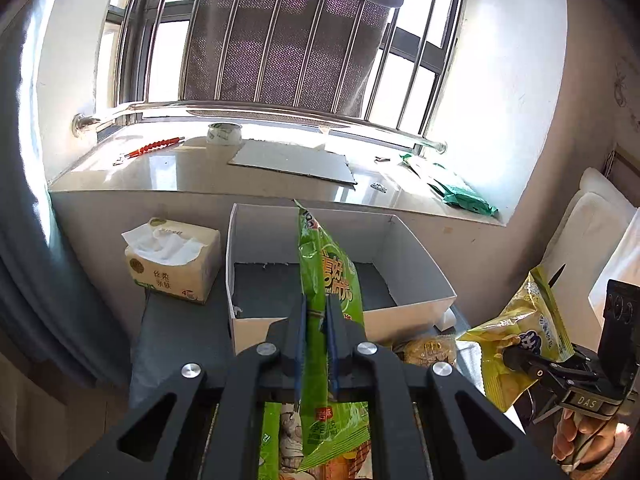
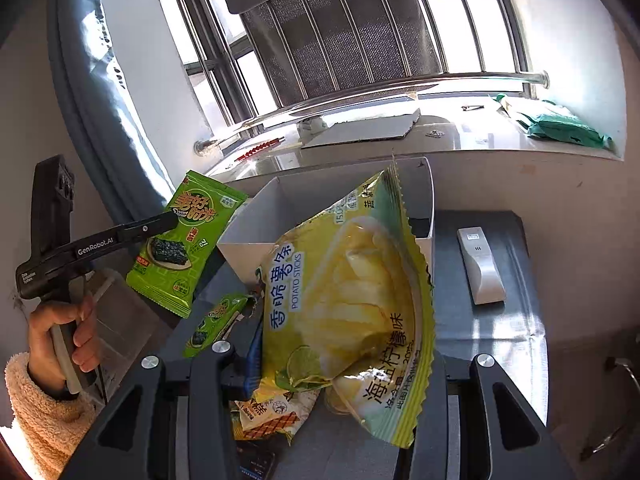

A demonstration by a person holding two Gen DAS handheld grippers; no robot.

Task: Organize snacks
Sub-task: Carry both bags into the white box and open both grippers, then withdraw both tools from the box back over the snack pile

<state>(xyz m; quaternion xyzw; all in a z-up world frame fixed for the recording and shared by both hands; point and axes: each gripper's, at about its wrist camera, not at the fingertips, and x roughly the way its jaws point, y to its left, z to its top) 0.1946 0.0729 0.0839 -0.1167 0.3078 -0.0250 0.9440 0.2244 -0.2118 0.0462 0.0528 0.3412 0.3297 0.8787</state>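
Placement into the box (image 1: 416,264) is the step in hand, judged from both grippers carrying snacks near it. The left gripper (image 1: 316,316) clamps a green packet (image 1: 328,272) edge-on, centre of the left view, above the box's near wall. The right gripper (image 2: 256,344) pinches a yellow bag (image 2: 348,300) by its lower edge, centre of the right view, before the box. Lower each packet past the rim before releasing, one at a time, laid flat so the packets stack. The box shows only a dark bare floor; no snacks lie inside. More packets (image 2: 216,324) lie on the table (image 2: 480,332), lower left of the right view.
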